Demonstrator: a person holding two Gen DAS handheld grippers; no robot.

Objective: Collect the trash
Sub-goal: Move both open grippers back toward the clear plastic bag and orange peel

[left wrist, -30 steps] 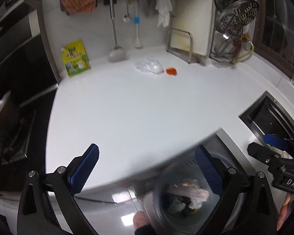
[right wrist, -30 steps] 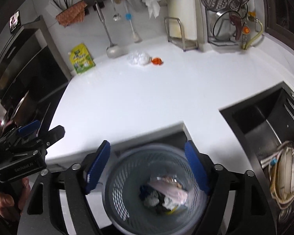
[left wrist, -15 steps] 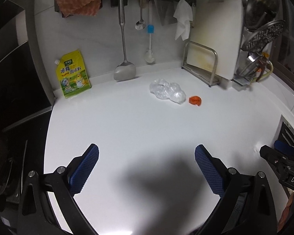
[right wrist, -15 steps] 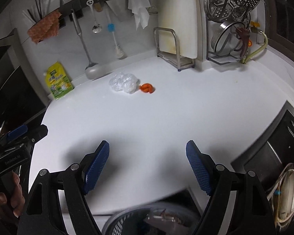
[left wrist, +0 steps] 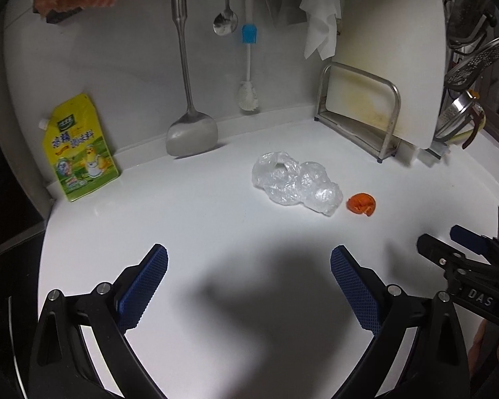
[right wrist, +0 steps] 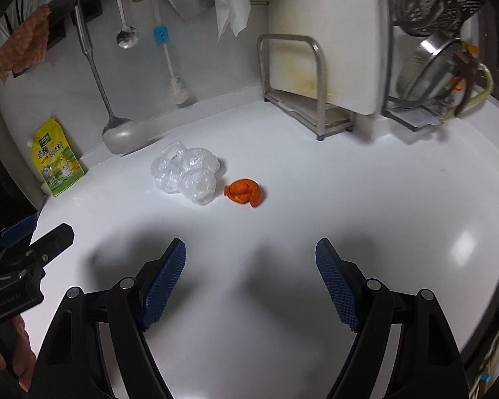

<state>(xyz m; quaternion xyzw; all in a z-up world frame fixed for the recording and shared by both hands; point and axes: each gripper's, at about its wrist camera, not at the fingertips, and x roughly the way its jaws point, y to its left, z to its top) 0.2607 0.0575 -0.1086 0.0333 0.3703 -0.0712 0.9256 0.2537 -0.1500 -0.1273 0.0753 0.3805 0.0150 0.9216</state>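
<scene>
Left wrist view puts the crumpled plastic bag (left wrist: 296,183) ahead of your left gripper (left wrist: 249,262), a little right of its midline and well clear of the blue ribbed pads (left wrist: 143,286). The bag is thin, clear and wrinkled, a lumpy mass whose long axis runs from far-left to near-right, with a loop-like opening at the far-left end. Just beside its near-right end, apart from it by a narrow gap, lies the orange peel (left wrist: 361,204), a small curled, matte scrap.

From your right gripper (right wrist: 250,256) the same peel (right wrist: 245,192) sits straight ahead, close to the midline, with the bag (right wrist: 186,174) just left of it. Both grippers stand spread wide and hold nothing, hovering over the smooth, glossy white counter (left wrist: 183,226).

Farther out, against the back wall, a steel spatula (left wrist: 191,133) hangs with its blade touching the counter, a white bottle brush (left wrist: 248,94) beside it. A yellow seasoning pouch (left wrist: 78,149) leans upright far to the left. A white cutting board (left wrist: 382,53) stands in a metal rack (left wrist: 359,106) to the right.
</scene>
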